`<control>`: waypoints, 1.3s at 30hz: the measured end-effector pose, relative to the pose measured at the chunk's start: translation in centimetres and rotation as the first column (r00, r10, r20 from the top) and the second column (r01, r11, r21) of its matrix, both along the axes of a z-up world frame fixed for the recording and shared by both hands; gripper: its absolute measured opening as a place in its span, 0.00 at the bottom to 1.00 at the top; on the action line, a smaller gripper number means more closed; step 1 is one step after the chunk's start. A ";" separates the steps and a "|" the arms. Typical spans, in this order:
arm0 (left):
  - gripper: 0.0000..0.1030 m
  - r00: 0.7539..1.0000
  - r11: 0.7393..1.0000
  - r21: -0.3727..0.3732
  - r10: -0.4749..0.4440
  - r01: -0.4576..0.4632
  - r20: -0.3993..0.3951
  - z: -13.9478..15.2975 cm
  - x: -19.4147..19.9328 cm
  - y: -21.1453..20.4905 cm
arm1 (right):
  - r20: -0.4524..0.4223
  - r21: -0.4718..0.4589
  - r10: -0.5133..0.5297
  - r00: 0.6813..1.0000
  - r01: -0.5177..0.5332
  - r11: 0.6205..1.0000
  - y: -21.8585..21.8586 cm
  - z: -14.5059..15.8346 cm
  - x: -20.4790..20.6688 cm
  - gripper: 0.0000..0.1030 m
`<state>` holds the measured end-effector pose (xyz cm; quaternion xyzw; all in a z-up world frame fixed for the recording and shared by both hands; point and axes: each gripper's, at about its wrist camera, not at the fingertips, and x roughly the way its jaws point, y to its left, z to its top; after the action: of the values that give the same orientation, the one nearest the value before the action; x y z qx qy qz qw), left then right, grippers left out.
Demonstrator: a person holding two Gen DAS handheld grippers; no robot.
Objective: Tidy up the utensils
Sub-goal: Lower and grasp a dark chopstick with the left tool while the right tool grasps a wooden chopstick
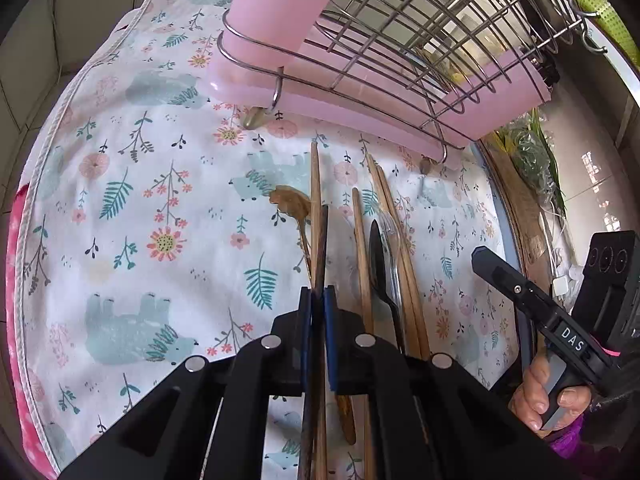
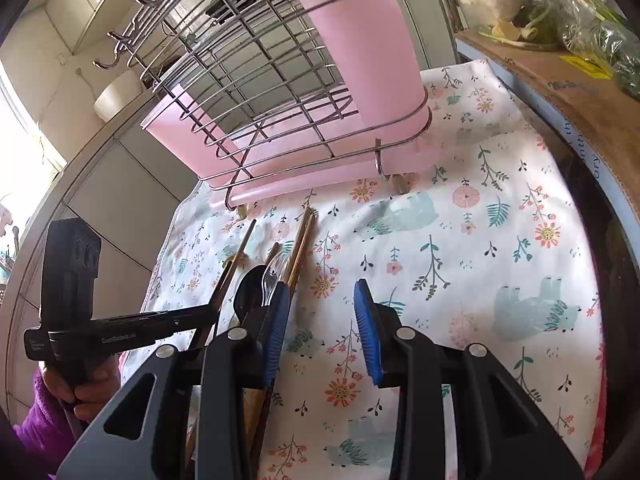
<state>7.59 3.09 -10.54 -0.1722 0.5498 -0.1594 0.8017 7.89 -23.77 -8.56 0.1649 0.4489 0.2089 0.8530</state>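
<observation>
Left gripper (image 1: 318, 300): blue pads pressed together on a dark chopstick (image 1: 323, 240), pinching it near its middle; seen from the right wrist view as a black tool (image 2: 120, 326) reaching in from the left toward the utensil cluster.
Right gripper (image 2: 322, 332): blue pads spread wide apart, nothing between them; left pad just beside the black spoon, right pad over bare cloth; visible at the right edge of the left wrist view (image 1: 532, 300), held in a hand (image 1: 548, 396).
Dark chopstick: lying lengthwise against a lighter wooden chopstick (image 1: 316, 200), both pointing toward the rack.
Wooden spoon (image 1: 294, 204): just left of the pinched chopstick, bowl toward the rack, handle running under the left gripper.
Black spoon (image 1: 380, 256): right of the left gripper, among the chopsticks, bowl pointing toward the rack.
Clear plastic spoon (image 1: 394, 232): touching the black spoon, on its right side.
Chopstick pair (image 1: 386, 200): wooden, side by side, right of the clear spoon, tips close to the rack's foot.
Single chopstick (image 1: 360, 240): wooden, between the pinched one and the black spoon.
Tablecloth (image 1: 160, 200): white with flowers, leaves and pale blue bears, under all the utensils.
Wire rack (image 1: 420, 32): metal, standing at the far end of the cloth on hooked feet.
Pink tray (image 1: 460, 100): under the rack's wire base.
Pink holder (image 2: 360, 48): upright, held in a wire loop at the rack's end.
Cardboard box (image 2: 560, 92): past the cloth's edge, with bagged greens on top.
</observation>
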 end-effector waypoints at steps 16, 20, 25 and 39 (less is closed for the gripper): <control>0.06 0.999 0.997 -0.058 0.053 -0.053 -0.004 -0.1 -0.4 4.1 | -0.113 0.059 0.047 0.992 -0.040 0.997 2.0 -1.8 1.5 0.33; 0.04 0.998 0.998 -0.038 0.056 -0.055 0.025 -0.1 -0.6 3.9 | -0.116 0.056 0.044 0.992 -0.038 0.998 2.3 -1.9 1.6 0.33; 0.04 0.994 0.996 -0.029 0.088 -0.087 0.069 1.1 -1.0 4.5 | -0.134 0.079 0.049 0.990 -0.039 0.996 2.3 -2.1 2.0 0.33; 0.04 0.990 0.981 0.137 0.131 -0.138 0.060 0.4 -0.4 6.4 | -0.354 0.313 0.101 0.930 0.015 0.950 2.2 -6.0 6.0 0.15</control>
<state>7.16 9.47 -10.16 -0.1478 0.5263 -0.0699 0.8344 13.84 -21.61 -14.58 0.3227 0.5649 0.2612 0.7131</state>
